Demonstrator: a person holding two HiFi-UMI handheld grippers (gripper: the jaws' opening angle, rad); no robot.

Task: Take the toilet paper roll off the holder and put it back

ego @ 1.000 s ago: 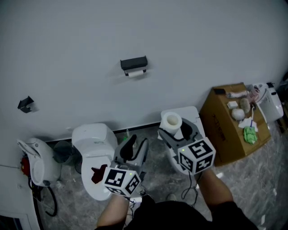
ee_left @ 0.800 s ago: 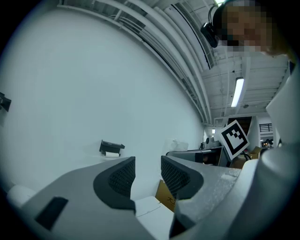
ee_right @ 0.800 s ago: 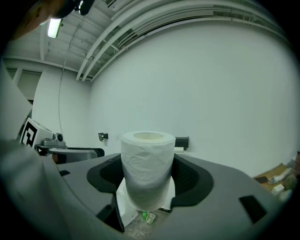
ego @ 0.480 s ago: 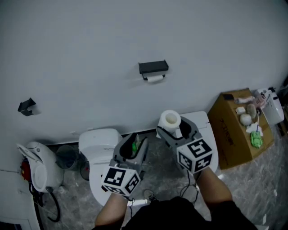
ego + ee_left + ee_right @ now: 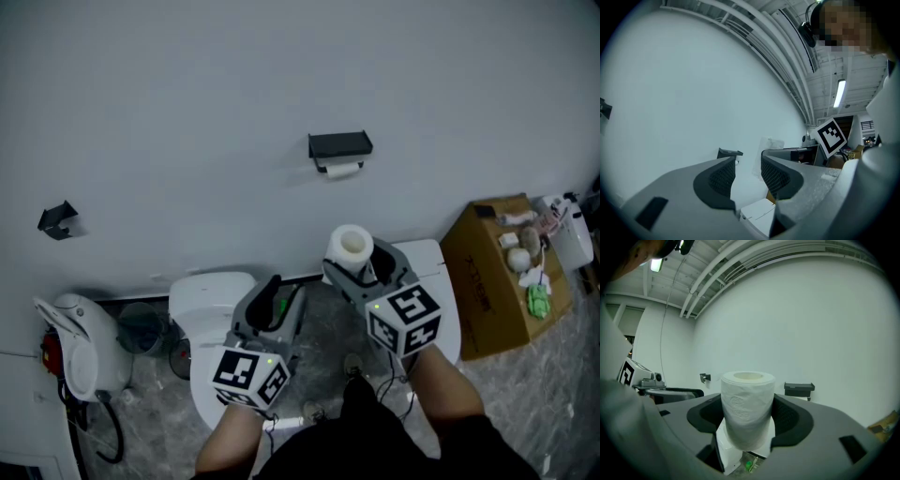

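Between the jaws of the right gripper (image 5: 358,266) we've got the toilet paper roll (image 5: 747,399). It's white and embossed, standing upright with the pale core end up. The jaws are spread wide and clamped on its sides, both pads touching.

Left gripper (image 5: 284,298): jaws a narrow gap apart, nothing in them.

The black holder (image 5: 340,145) is on the white wall (image 5: 187,94), well apart from the roll and above and beyond it in the head view. A white bit hangs under it, maybe a paper scrap, we can't tell.

Below the grippers:
- white toilet (image 5: 208,292) against the wall
- cardboard box (image 5: 487,281) to the right, small items on top
- white appliance (image 5: 73,342) at far left
- small black bracket (image 5: 56,218) on the wall
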